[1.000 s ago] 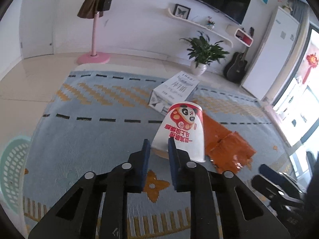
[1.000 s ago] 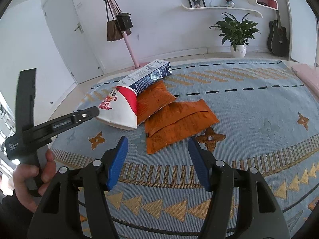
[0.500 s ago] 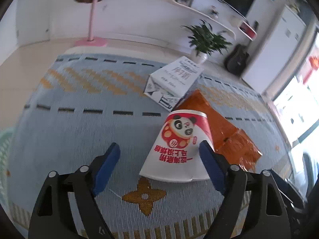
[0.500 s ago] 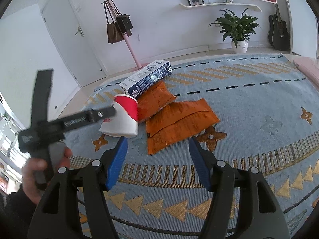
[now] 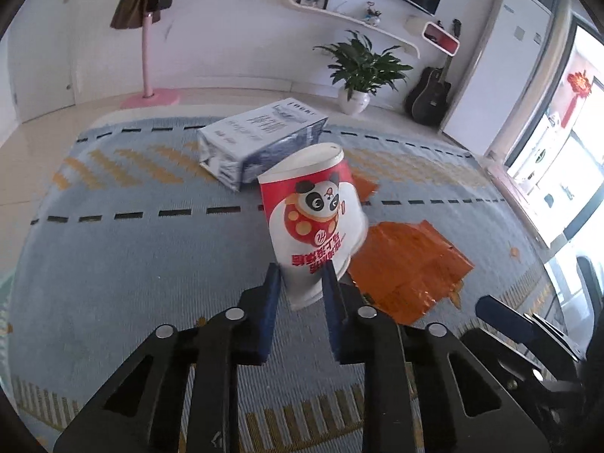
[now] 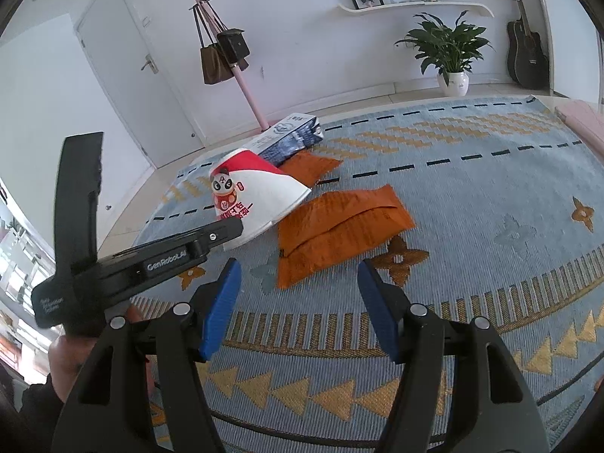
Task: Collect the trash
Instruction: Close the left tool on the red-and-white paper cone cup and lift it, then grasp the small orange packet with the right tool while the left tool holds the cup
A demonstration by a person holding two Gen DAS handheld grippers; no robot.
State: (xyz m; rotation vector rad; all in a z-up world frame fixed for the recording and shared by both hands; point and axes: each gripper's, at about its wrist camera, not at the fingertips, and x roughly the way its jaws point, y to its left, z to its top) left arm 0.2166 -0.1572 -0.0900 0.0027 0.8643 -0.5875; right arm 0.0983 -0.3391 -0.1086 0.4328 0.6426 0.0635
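Observation:
A red and white paper cup with a panda print (image 5: 317, 222) is pinched at its rim by my left gripper (image 5: 300, 294), which is shut on it and holds it tilted above the rug. The cup also shows in the right wrist view (image 6: 256, 196), held by the left gripper's black body (image 6: 151, 260). An orange wrapper (image 6: 339, 226) lies flat on the rug ahead of my right gripper (image 6: 300, 313), which is open and empty. A second orange wrapper (image 6: 307, 166) and a blue and white carton (image 5: 260, 139) lie behind the cup.
The patterned blue rug (image 6: 490, 196) covers the floor. A potted plant (image 6: 451, 53), a guitar (image 6: 526, 56) and a pink coat stand with bags (image 6: 222, 49) stand along the far wall. A white door (image 6: 143, 75) is at the left.
My left gripper opened around the fallen cup, then shut on its rim and lifted it off the rug. The right gripper stayed open and barely moved.

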